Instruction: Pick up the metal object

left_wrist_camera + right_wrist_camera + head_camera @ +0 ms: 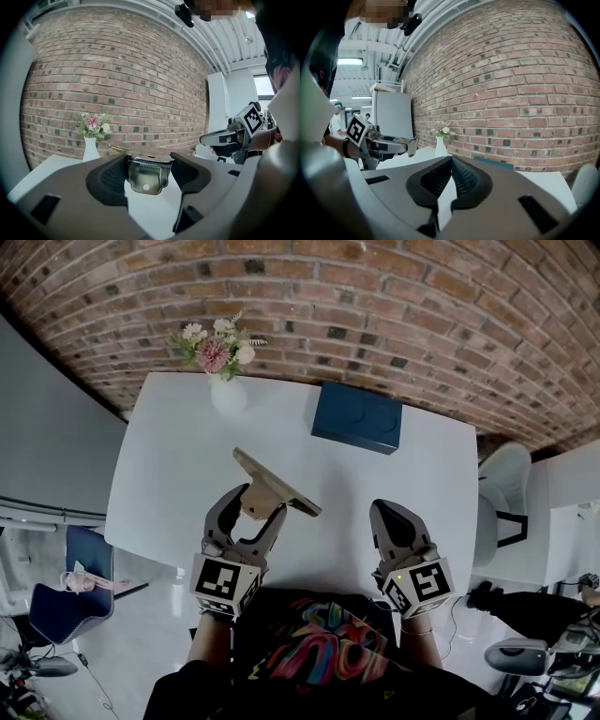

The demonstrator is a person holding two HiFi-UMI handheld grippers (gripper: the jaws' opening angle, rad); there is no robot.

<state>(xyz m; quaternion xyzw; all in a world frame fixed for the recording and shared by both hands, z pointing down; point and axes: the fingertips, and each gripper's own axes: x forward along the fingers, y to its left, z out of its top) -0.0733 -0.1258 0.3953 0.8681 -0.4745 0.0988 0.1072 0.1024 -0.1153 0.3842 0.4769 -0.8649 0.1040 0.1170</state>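
Left gripper [258, 506], over the white table's [169, 465] front edge, has its jaws clamped on the flat brass-coloured metal plate with a spring clip [277, 486]; right gripper's [385, 513] jaws are pressed together, empty.

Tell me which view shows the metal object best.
Head view: the whole metal object shows, held in the left gripper. Left gripper view shows only its sprung end between the jaws; right gripper view hardly shows it.

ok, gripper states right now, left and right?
Left gripper: shut on the metal object.
Right gripper: shut, nothing between the jaws.
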